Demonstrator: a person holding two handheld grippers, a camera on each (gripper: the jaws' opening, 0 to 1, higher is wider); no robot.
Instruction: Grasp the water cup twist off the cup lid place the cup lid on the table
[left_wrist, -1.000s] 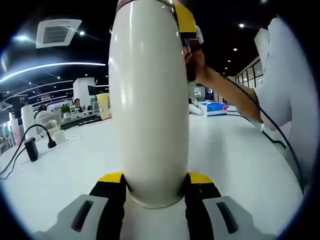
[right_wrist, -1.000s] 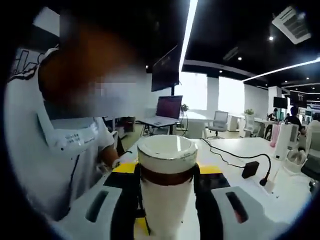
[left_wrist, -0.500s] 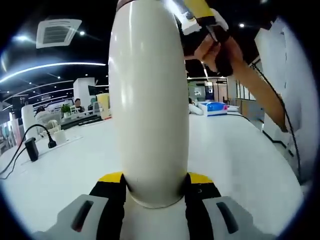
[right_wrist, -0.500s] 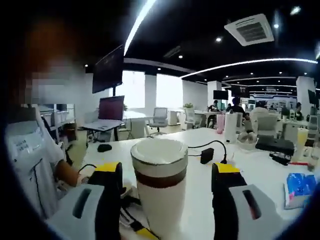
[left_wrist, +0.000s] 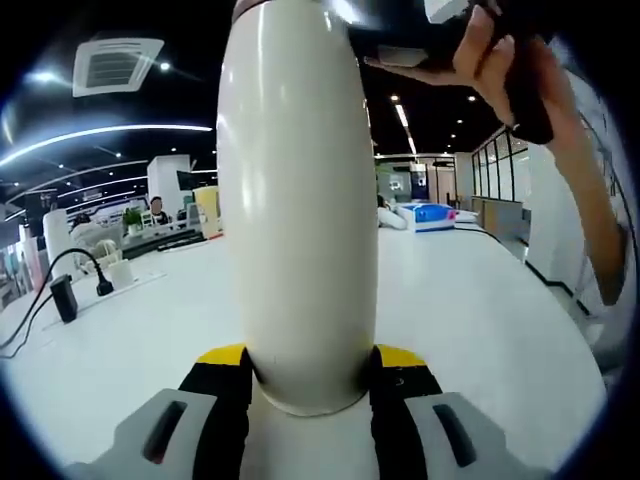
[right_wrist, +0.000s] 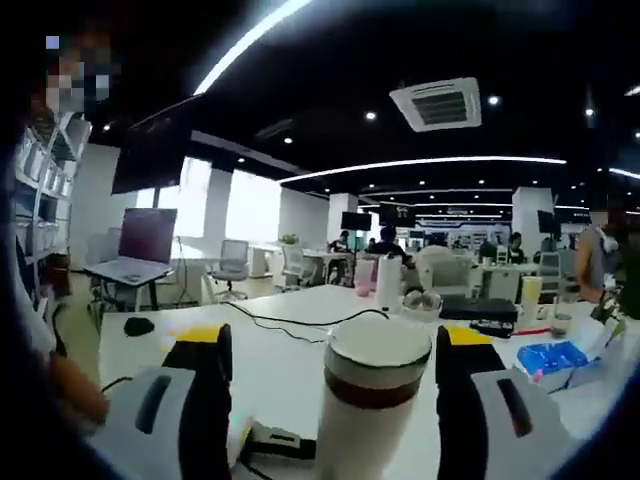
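In the left gripper view, we are seeing the left gripper (left_wrist: 308, 385) clamping the base of the water cup (left_wrist: 298, 200), its yellow-tipped jaws pressing against either side of the cream body. The cup is rising straight up the middle of the view, above the white table (left_wrist: 470, 310). At the upper right, a person's hand (left_wrist: 500, 60) is reaching in over the top of the cup, fingers curled around a dark handle, with the forearm running down the right edge. A black adapter with a cable (left_wrist: 62, 297) is lying on the table far to the left.

In the right gripper view, we are looking along the right gripper (right_wrist: 333, 350), whose jaws are standing wide apart and holding nothing. Between them, but touching neither, the water cup (right_wrist: 368, 415) is standing upright with its cup lid (right_wrist: 379, 340) on top and a dark brown band just beneath it. A laptop (right_wrist: 140, 245) is sitting on a desk at the left, and a blue packet (right_wrist: 553, 357) is lying on the table at the right.
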